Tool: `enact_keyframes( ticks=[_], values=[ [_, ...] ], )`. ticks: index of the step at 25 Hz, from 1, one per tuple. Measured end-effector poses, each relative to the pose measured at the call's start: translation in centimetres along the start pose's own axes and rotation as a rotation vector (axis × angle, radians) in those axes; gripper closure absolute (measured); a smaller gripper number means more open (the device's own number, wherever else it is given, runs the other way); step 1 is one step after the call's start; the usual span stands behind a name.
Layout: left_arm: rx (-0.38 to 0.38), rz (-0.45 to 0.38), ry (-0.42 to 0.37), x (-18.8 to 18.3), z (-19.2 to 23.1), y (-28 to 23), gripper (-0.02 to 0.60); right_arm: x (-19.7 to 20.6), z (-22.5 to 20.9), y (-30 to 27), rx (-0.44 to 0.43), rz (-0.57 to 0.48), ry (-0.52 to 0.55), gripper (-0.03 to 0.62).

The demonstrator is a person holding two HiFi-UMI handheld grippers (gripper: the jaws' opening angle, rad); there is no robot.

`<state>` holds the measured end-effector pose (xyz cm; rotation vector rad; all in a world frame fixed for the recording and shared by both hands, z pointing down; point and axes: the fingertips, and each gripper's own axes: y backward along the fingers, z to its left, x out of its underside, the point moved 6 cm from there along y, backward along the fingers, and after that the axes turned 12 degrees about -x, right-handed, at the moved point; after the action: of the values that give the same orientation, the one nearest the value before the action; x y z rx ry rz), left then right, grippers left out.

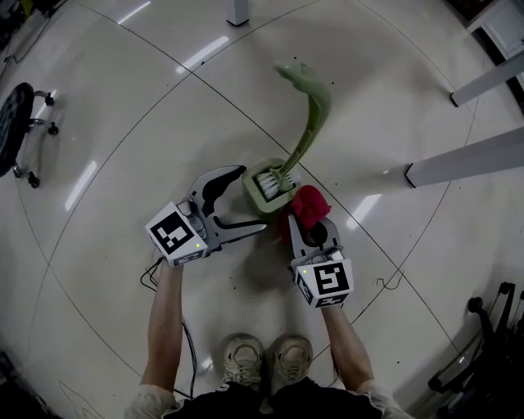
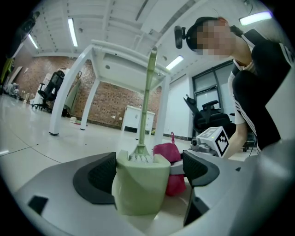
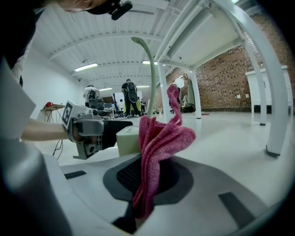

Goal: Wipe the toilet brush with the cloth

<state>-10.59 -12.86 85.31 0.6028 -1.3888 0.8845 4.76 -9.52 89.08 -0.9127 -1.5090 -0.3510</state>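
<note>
A pale green toilet brush (image 1: 307,114) with a curved handle stands upright in its matching holder (image 1: 270,190) on the floor. My left gripper (image 1: 254,198) is open around the holder (image 2: 138,184): the left pad touches it, while a gap shows at the right pad. The bristles (image 2: 140,157) sit just inside the holder's rim. Just right of the holder, my right gripper (image 1: 307,225) is shut on a pink cloth (image 1: 309,204). In the right gripper view the cloth (image 3: 156,143) stands bunched up from the jaws, with the holder (image 3: 128,138) and handle (image 3: 152,78) just behind it.
White table legs (image 1: 467,159) stand to the right and one (image 1: 237,12) at the far edge. An office chair base (image 1: 16,127) is at the left, another black chair (image 1: 483,352) at the bottom right. A cable (image 1: 160,270) trails by my left arm.
</note>
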Motion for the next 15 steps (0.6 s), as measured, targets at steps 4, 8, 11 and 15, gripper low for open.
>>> enact_keyframes(
  ticks=[4,8,11,15],
  values=[
    [0.005,-0.007,0.029,0.5,-2.5,1.4,0.153,-0.1,-0.9,0.7,0.02,0.014,0.03,0.562],
    [0.043,-0.034,0.025,0.2,-5.1,1.6,0.153,-0.5,-2.1,1.0,0.034,0.026,0.061,0.562],
    [0.008,-0.016,0.025,0.4,-5.9,1.7,0.153,-1.1,-2.7,1.4,0.05,0.014,0.07,0.562],
    [-0.035,-0.043,0.014,-0.3,-4.8,1.7,0.153,-1.4,-1.7,2.8,0.061,-0.013,0.04,0.562]
  ],
)
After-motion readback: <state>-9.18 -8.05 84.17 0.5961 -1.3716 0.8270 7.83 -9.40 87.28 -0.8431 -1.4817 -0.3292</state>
